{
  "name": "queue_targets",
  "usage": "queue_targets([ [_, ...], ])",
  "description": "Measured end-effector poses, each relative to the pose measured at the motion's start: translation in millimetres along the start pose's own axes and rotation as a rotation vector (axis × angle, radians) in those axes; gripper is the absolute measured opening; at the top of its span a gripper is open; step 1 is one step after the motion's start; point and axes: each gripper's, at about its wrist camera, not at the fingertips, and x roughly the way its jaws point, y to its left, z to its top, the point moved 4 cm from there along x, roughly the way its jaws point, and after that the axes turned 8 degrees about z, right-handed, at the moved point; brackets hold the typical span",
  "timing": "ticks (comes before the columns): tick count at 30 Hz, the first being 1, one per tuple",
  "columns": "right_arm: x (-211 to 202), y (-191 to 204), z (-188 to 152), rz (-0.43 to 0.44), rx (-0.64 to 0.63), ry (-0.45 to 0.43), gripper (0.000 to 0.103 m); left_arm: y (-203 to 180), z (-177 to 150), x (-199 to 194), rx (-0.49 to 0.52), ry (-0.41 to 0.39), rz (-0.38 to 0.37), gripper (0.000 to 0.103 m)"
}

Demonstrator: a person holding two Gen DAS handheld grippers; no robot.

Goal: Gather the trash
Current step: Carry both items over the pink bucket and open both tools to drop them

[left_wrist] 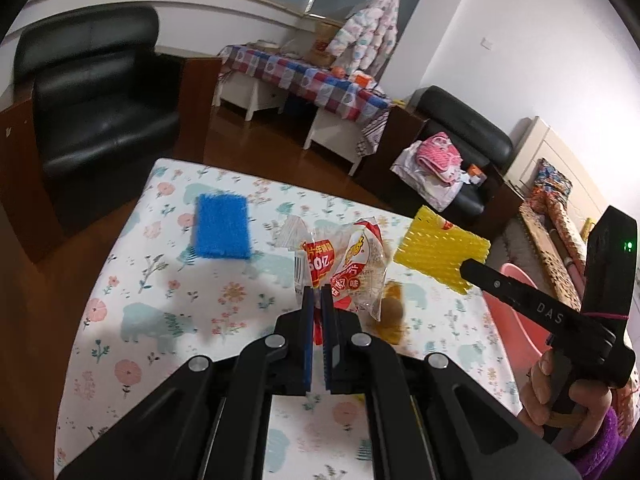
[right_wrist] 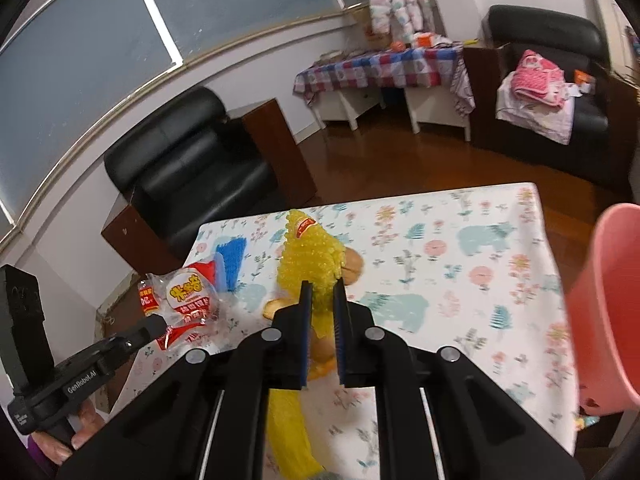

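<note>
Meanwhile, the left gripper (left_wrist: 317, 294) is pinching a clear-and-red snack wrapper (left_wrist: 352, 268) between nearly closed jaws, holding it above the floral tablecloth (left_wrist: 132, 320). The right gripper (right_wrist: 322, 292) is clamping a yellow foam net (right_wrist: 308, 256), which is hanging down between its fingers. A blue sponge (left_wrist: 222, 226) is lying flat farther back on the table. A brownish peel (left_wrist: 390, 312) is sitting just beyond the wrapper. A pink bin (right_wrist: 608, 304) is standing beside the table's right edge.

Dim indoor lighting; heavy fisheye bending with dark corners; glare brightening the white wall (left_wrist: 500, 40); soft shadows lying on the floral-print tablecloth (left_wrist: 168, 280); slight motion blur softening edges.
</note>
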Motion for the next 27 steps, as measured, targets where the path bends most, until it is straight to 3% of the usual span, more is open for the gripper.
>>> queue_targets([
  [16, -115.9, -96.6, -12.8, -0.218, 0.141, -0.158, 0.010, -111.0, -9.1, -7.1, 0.167, 0.000, -0.140, 0.003],
  [27, -164.4, -162.7, -28.7, -0.369, 0.214, -0.210, 0.010, -210.0, -21.0, 2.0, 0.314, 0.020, -0.240, 0.003],
])
